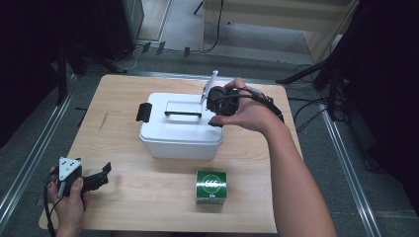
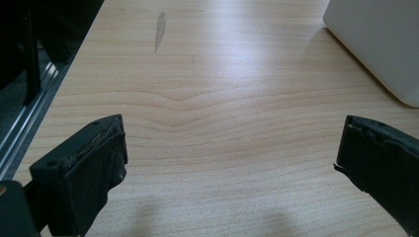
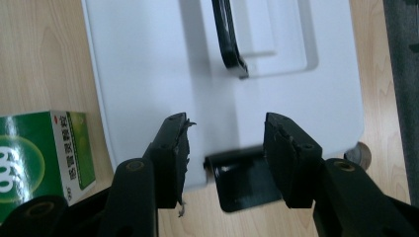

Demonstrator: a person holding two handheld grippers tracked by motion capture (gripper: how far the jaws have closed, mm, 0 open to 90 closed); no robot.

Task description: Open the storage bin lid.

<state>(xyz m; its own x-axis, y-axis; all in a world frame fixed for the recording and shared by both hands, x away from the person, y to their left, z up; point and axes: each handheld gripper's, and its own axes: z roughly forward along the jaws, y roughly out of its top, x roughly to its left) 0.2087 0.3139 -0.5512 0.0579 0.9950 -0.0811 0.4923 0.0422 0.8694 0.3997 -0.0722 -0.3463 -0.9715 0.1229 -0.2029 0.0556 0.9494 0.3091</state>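
Two tongs in play. Right tongs (image 3: 225,148) hang over the right end of the white lidded storage box (image 1: 180,126), pointing down; jaws part-open, straddling the black latch (image 3: 242,180) at that end of the box, pads on either side of it with gaps showing, nothing gripped. Right hand (image 1: 242,108) sits above the box's right edge in the high view. Box sits mid-desk (image 1: 148,195), lid on, black carry handle (image 1: 183,114) lying flat in the recess on the lid, second black latch (image 1: 144,112) at the left end. Green carton (image 1: 211,187) stands on the desk just in front of the box, apart from it. Left tongs (image 2: 230,153) rest low at the desk's near-left corner, held by the left hand (image 1: 69,197), jaws wide open, empty, bare wood between them; box corner is visible far right in the left gripper view.
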